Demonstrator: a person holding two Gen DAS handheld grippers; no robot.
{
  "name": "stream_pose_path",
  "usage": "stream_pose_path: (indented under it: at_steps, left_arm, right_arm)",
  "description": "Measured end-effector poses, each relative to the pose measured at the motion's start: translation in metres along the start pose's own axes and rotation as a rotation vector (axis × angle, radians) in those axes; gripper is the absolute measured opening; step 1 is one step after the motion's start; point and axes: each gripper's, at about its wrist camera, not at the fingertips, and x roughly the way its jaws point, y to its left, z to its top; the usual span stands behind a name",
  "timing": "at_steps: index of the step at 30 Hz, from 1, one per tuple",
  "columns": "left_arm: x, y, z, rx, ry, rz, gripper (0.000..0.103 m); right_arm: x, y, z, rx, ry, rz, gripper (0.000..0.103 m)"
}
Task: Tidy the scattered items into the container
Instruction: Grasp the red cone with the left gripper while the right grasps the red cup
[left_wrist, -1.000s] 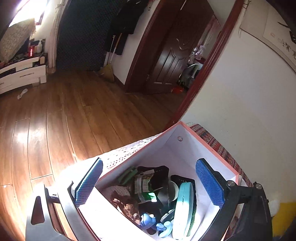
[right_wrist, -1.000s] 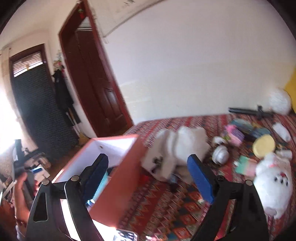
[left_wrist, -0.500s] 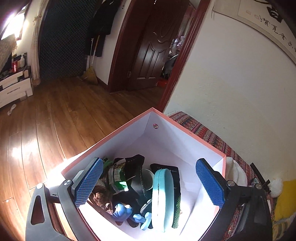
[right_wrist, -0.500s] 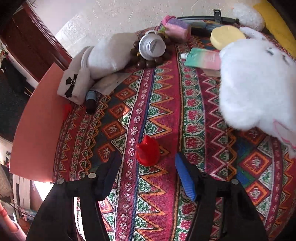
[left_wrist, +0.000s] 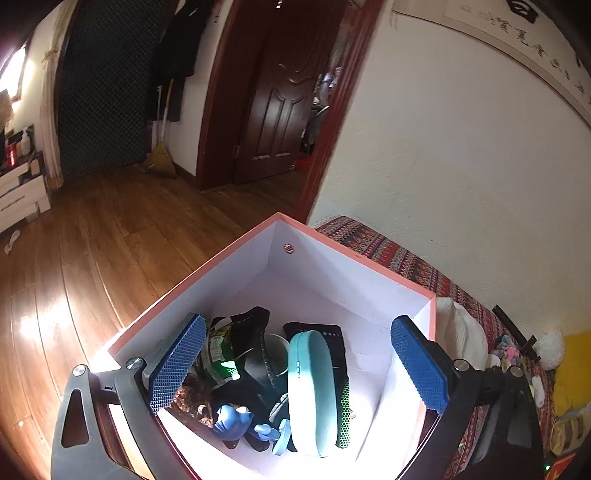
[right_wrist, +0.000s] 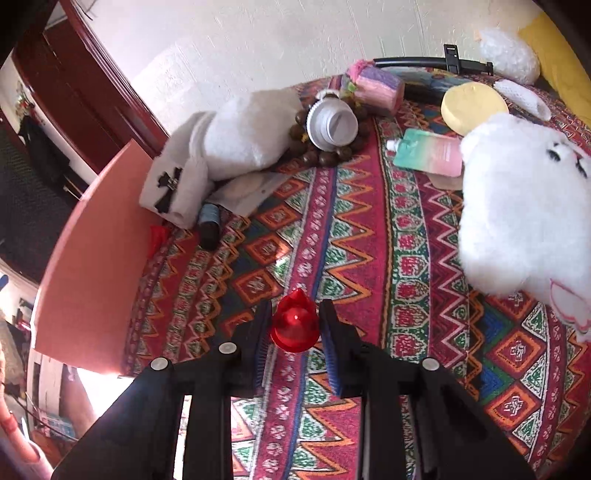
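The container is a pink box (left_wrist: 354, 254) with a white inside; its outer wall shows at the left of the right wrist view (right_wrist: 92, 258). It holds a teal case (left_wrist: 310, 391), a blue toy (left_wrist: 232, 417) and dark items. My left gripper (left_wrist: 295, 363) is open and empty above the box. My right gripper (right_wrist: 294, 325) is shut on a small red flame-shaped toy (right_wrist: 294, 323) low over the patterned cloth (right_wrist: 369, 258).
On the cloth lie a white plush rabbit (right_wrist: 524, 218), white folded cloth (right_wrist: 229, 147), a white jar on brown beads (right_wrist: 332, 123), a teal-pink pouch (right_wrist: 430, 151), a yellow disc (right_wrist: 474, 105), a dark bottle (right_wrist: 209, 225). Wooden floor lies beyond the box (left_wrist: 110, 251).
My right gripper swung from the box down to the cloth and closed its fingers on the red toy. My left gripper stayed open over the box, shifting slightly.
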Motion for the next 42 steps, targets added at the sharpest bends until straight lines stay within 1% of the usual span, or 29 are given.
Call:
stream_pose_path:
  at_steps: [2, 4, 6, 7, 8, 10, 13, 14, 16, 19, 21, 23, 27, 29, 31, 32, 34, 35, 36, 38, 39, 40, 41, 42]
  left_arm:
    - [-0.005, -0.025, -0.004, 0.095, -0.012, -0.041, 0.101]
    - [-0.009, -0.056, -0.013, 0.2, -0.005, -0.104, 0.101]
    - [-0.011, -0.094, -0.029, 0.327, 0.014, -0.183, 0.101]
    - [-0.01, -0.114, -0.038, 0.388, 0.021, -0.203, 0.101]
    - [-0.009, -0.133, -0.049, 0.446, 0.026, -0.202, 0.1]
    - [-0.003, -0.168, -0.074, 0.549, 0.04, -0.175, 0.1]
    - [0.018, -0.208, -0.111, 0.634, 0.084, -0.144, 0.1]
    - [0.028, -0.218, -0.123, 0.648, 0.105, -0.122, 0.1]
    - [0.05, -0.234, -0.146, 0.663, 0.13, -0.047, 0.1]
    - [0.081, -0.25, -0.178, 0.673, 0.137, 0.061, 0.1]
    - [0.102, -0.256, -0.189, 0.664, 0.139, 0.119, 0.098]
    - [0.12, -0.256, -0.192, 0.643, 0.151, 0.161, 0.096]
    - [0.153, -0.247, -0.179, 0.573, 0.181, 0.22, 0.092]
    - [0.172, -0.24, -0.174, 0.549, 0.211, 0.254, 0.091]
    - [0.19, -0.244, -0.179, 0.579, 0.235, 0.296, 0.091]
    - [0.199, -0.245, -0.181, 0.573, 0.257, 0.302, 0.092]
    - [0.204, -0.244, -0.178, 0.527, 0.249, 0.289, 0.096]
    - [0.208, -0.243, -0.176, 0.501, 0.273, 0.279, 0.095]
    - [0.21, -0.24, -0.173, 0.461, 0.313, 0.258, 0.093]
    - [0.21, -0.231, -0.168, 0.371, 0.401, 0.172, 0.073]
    - [0.205, -0.231, -0.169, 0.37, 0.421, 0.153, 0.07]
    - [0.197, -0.235, -0.172, 0.394, 0.431, 0.136, 0.057]
    - [0.186, -0.24, -0.179, 0.433, 0.441, 0.113, 0.041]
    - [0.174, -0.246, -0.187, 0.476, 0.45, 0.082, 0.032]
  right_arm:
    - [-0.007, 0.005, 0.007, 0.013, -0.025, 0.031, 0.025]
    - [-0.01, 0.012, 0.021, 0.015, -0.06, 0.053, 0.025]
    - [-0.014, 0.017, 0.035, 0.02, -0.097, 0.076, 0.025]
    - [-0.016, 0.017, 0.042, 0.029, -0.114, 0.088, 0.025]
    - [-0.019, 0.016, 0.049, 0.042, -0.133, 0.101, 0.025]
    - [-0.02, 0.014, 0.062, 0.07, -0.165, 0.121, 0.025]
    - [-0.017, 0.002, 0.072, 0.122, -0.184, 0.145, 0.025]
    - [-0.015, -0.003, 0.073, 0.139, -0.18, 0.15, 0.025]
    - [-0.013, -0.013, 0.073, 0.161, -0.166, 0.154, 0.025]
    - [-0.017, -0.027, 0.075, 0.171, -0.164, 0.149, 0.025]
    - [-0.02, -0.039, 0.077, 0.182, -0.174, 0.14, 0.025]
    - [-0.023, -0.05, 0.078, 0.205, -0.179, 0.143, 0.025]
    - [-0.022, -0.067, 0.08, 0.249, -0.177, 0.157, 0.025]
    - [-0.021, -0.069, 0.08, 0.258, -0.176, 0.165, 0.025]
    - [-0.02, -0.068, 0.081, 0.258, -0.174, 0.177, 0.025]
    - [-0.019, -0.065, 0.082, 0.253, -0.172, 0.183, 0.025]
    - [-0.018, -0.06, 0.082, 0.237, -0.167, 0.192, 0.025]
    - [-0.018, -0.058, 0.082, 0.232, -0.167, 0.194, 0.025]
    - [-0.017, -0.057, 0.082, 0.229, -0.168, 0.196, 0.025]
    - [-0.017, -0.057, 0.081, 0.233, -0.17, 0.196, 0.025]
    - [-0.017, -0.058, 0.081, 0.239, -0.172, 0.195, 0.025]
    - [-0.017, -0.06, 0.081, 0.246, -0.174, 0.196, 0.025]
    - [-0.017, -0.062, 0.081, 0.255, -0.176, 0.198, 0.025]
    - [-0.017, -0.063, 0.081, 0.264, -0.178, 0.199, 0.025]
